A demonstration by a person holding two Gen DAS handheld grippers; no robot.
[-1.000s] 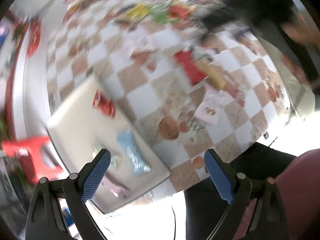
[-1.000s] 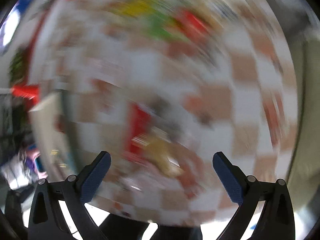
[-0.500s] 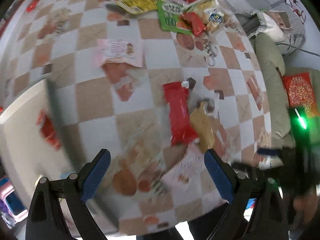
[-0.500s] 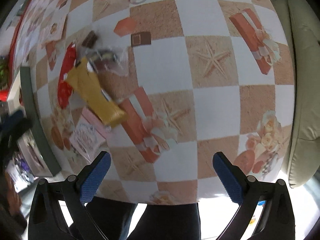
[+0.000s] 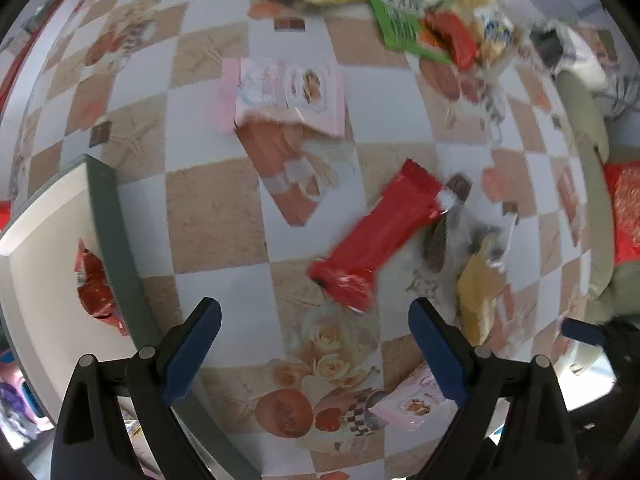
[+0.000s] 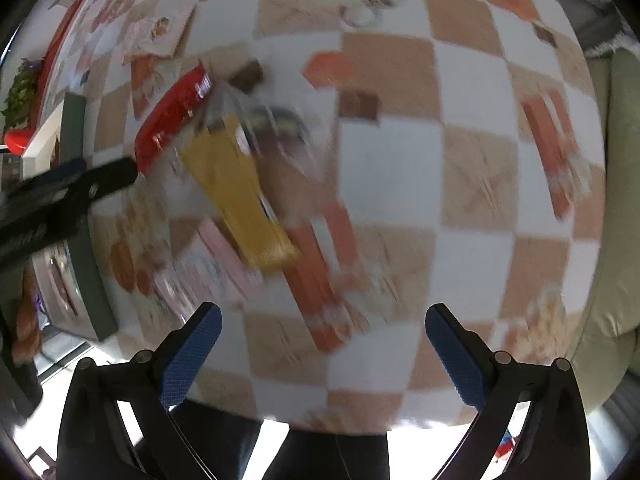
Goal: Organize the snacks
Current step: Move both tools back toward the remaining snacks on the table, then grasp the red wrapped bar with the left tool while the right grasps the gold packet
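Observation:
A long red snack pack (image 5: 380, 236) lies on the checkered tablecloth just ahead of my open, empty left gripper (image 5: 316, 348). A yellow snack pack (image 5: 478, 296) lies to its right, beside a clear wrapper with dark pieces (image 5: 452, 236). In the right wrist view the yellow pack (image 6: 236, 192) and red pack (image 6: 172, 116) lie ahead and left of my open, empty right gripper (image 6: 320, 352). A pink packet (image 6: 224, 256) lies under the yellow one. The left gripper's arm (image 6: 60, 200) shows at the left edge.
A white tray with a grey rim (image 5: 116, 240) sits at the left and holds a red packet (image 5: 94, 284). A pink packet (image 5: 284, 96) lies farther off. A pile of green, yellow and red snacks (image 5: 420, 20) is at the far edge. A cushioned seat (image 6: 612, 200) is on the right.
Both grippers have swung from the tray toward the red and yellow packs and come closer to the table. Both stay open and empty.

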